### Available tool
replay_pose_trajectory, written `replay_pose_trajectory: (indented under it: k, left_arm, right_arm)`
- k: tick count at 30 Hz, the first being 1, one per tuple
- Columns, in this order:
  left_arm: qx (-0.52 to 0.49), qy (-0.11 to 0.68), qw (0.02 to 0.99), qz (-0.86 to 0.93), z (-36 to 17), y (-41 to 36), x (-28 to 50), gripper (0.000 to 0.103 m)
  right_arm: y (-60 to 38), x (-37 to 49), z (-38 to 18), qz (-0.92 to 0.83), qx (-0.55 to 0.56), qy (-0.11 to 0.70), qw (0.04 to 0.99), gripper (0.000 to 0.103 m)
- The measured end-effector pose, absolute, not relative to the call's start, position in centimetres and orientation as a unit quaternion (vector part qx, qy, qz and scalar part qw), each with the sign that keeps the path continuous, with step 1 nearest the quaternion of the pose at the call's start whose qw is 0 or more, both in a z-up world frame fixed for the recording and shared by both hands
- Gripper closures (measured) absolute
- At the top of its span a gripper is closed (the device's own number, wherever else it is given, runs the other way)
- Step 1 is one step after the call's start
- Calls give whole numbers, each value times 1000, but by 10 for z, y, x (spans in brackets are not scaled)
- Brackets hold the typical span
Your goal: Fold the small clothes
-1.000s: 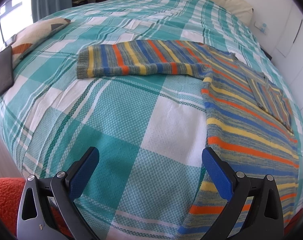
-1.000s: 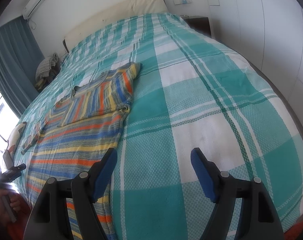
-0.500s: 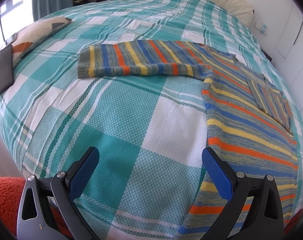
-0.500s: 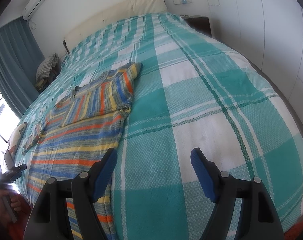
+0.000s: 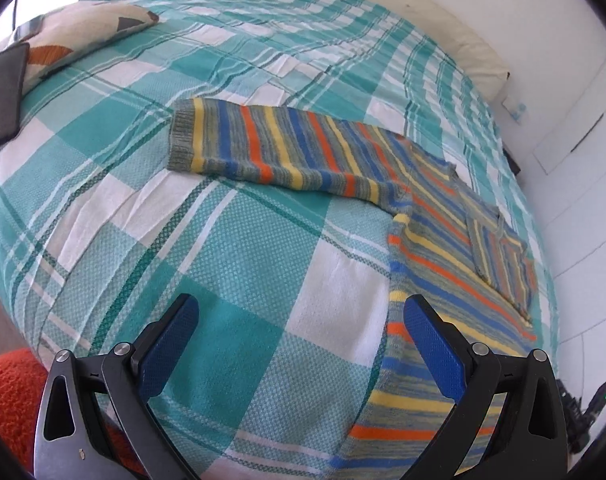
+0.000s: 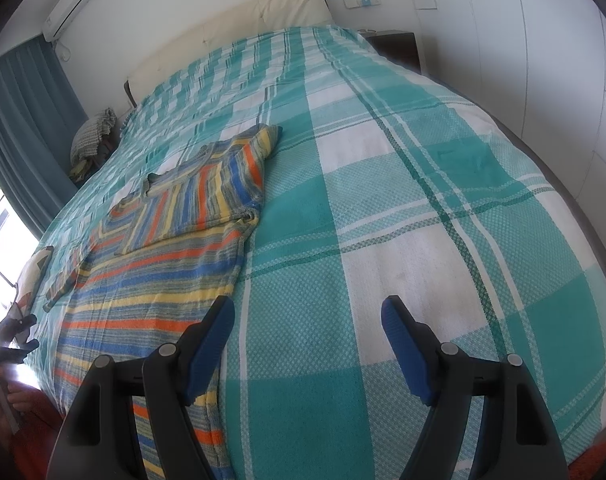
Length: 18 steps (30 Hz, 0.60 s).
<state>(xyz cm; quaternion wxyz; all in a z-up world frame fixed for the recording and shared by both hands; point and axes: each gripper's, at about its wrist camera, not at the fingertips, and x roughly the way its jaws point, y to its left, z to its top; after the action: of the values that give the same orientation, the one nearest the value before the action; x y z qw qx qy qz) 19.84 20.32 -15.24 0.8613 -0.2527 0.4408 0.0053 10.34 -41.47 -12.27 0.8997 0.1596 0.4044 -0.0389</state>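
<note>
A small striped knit sweater (image 5: 435, 240) in grey, blue, orange and yellow lies flat on the bed. Its left sleeve (image 5: 263, 148) stretches out sideways; its right sleeve (image 5: 503, 264) is folded over the body. My left gripper (image 5: 299, 312) is open and empty above the bedspread, its right finger over the sweater's left edge. In the right wrist view the sweater (image 6: 155, 276) lies at left with the sleeve (image 6: 207, 200) folded in. My right gripper (image 6: 307, 312) is open and empty, just right of the sweater's hem edge.
The bed has a teal and white plaid cover (image 5: 207, 256). A patterned cushion (image 5: 75, 32) and a dark flat phone-like slab (image 5: 3, 96) lie at the left edge. Cream headboard (image 6: 243, 20), nightstand (image 6: 399, 44), white wardrobe wall (image 6: 543, 40) and blue curtain (image 6: 23, 120) surround the bed.
The left wrist view has shifted forward and rightward, so the sweater and outstretched sleeve appear closer. The right gripper moved little. Both grippers stay open.
</note>
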Motion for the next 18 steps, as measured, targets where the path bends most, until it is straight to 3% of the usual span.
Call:
replay_pose_trajectory:
  k: [5,10,12,13,15,16,18]
  left_arm:
    - [-370,414,829,65,-149,301,230,1]
    - [-320,469,822,45,-169,303,292,2]
    - [-274,494,823,60,-183,291,312,7]
    - [-255,503,823,68,-189,284,320,19]
    - [-218,512,828,75,-195,271,333,57]
    - [-199,515,830,79,-194,264,337,94]
    - [-183,510,837,74,-182,254,344,97]
  right_arm:
    - [-418,105,-127,-41,170,408,896,27]
    - [-413,110,-134,-36,168,418,892,27]
    - [-408,111,-136,-34,160,423,891,27]
    - [-407,111,-136,-34,154,426,891,27]
    - [-403,111,-136,-32,143,428,892,27]
    - [-403,111,-136,-31,141,428,892,27]
    - [-403,111,-136,-28,142,430,891,27]
